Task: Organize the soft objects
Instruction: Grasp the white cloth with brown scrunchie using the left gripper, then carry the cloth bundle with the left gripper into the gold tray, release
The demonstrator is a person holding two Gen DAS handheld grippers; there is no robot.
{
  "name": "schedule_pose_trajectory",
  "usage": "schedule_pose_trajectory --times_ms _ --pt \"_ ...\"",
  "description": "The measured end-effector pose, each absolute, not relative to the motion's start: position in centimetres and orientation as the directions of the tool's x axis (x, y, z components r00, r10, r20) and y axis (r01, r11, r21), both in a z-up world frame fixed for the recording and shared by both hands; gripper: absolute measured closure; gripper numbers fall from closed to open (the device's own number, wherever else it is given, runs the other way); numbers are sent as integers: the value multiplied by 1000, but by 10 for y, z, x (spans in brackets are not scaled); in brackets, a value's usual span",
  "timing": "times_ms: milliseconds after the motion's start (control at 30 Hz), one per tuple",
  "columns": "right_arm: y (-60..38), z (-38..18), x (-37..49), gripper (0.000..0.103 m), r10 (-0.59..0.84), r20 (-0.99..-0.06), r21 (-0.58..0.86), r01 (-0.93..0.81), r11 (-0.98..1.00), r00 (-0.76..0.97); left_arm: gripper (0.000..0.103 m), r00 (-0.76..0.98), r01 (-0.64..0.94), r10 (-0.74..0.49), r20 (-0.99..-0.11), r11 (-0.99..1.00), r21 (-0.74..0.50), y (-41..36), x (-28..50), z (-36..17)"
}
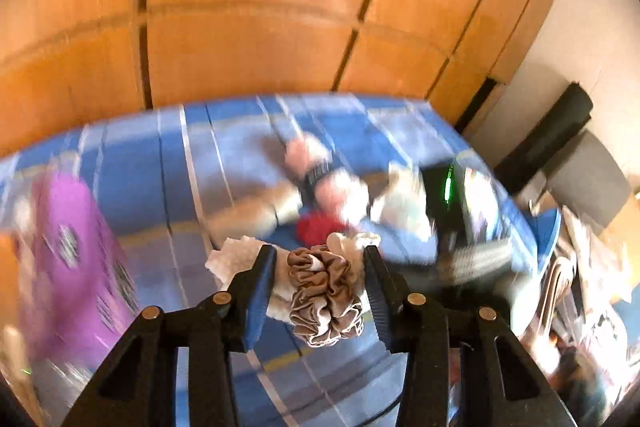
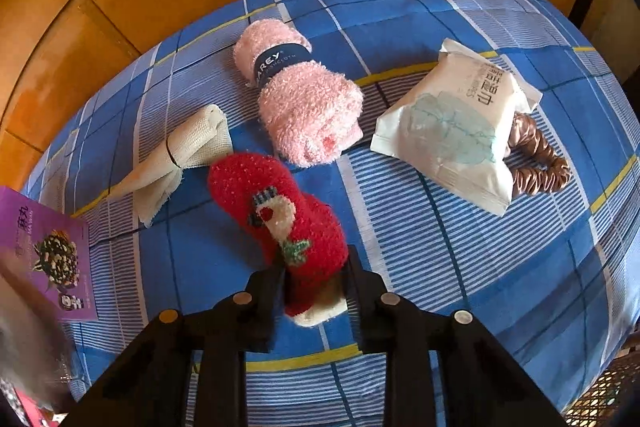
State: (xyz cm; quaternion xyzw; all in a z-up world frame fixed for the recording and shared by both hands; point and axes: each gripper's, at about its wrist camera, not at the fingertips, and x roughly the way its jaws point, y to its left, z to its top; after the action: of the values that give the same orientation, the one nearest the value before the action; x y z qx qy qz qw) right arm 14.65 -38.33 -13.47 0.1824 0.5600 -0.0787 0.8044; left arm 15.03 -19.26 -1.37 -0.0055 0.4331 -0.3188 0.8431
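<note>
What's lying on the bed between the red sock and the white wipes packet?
Nothing: in the right wrist view only bare checked bedsheet separates the red sock from the white wipes packet.

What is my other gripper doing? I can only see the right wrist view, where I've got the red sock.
Observer: Your left gripper is closed on a tan scrunchie, held up off the bed.
Operator: Is it only the scrunchie?
Observer: Some white fabric is bunched right behind it. I cannot tell if that is gripped too.
Operator: Can that camera see my red sock?
Observer: Yes. The red sock shows just beyond the scrunchie, but it is very blurred.
</note>
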Motion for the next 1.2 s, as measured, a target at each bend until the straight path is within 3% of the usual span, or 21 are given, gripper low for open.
schedule_pose_trajectory --times_ms 233,467,767,1200 --pt "-371 -134 152 69 65 -933 180 300 937 355 58 612 415 -448 -652 884 -217 -132 206 58" --pt "-352 -137 158 65 -3 -935 86 235 968 353 58 738 193 -261 -622 965 -175 -4 224 81" --pt "-337 -141 161 66 -61 -930 12 195 981 362 57 750 -29 -109 -652 980 -197 148 145 39" --pt "-329 -139 157 66 -117 -918 -54 175 983 378 53 682 -270 48 -730 944 -190 240 22 -50"
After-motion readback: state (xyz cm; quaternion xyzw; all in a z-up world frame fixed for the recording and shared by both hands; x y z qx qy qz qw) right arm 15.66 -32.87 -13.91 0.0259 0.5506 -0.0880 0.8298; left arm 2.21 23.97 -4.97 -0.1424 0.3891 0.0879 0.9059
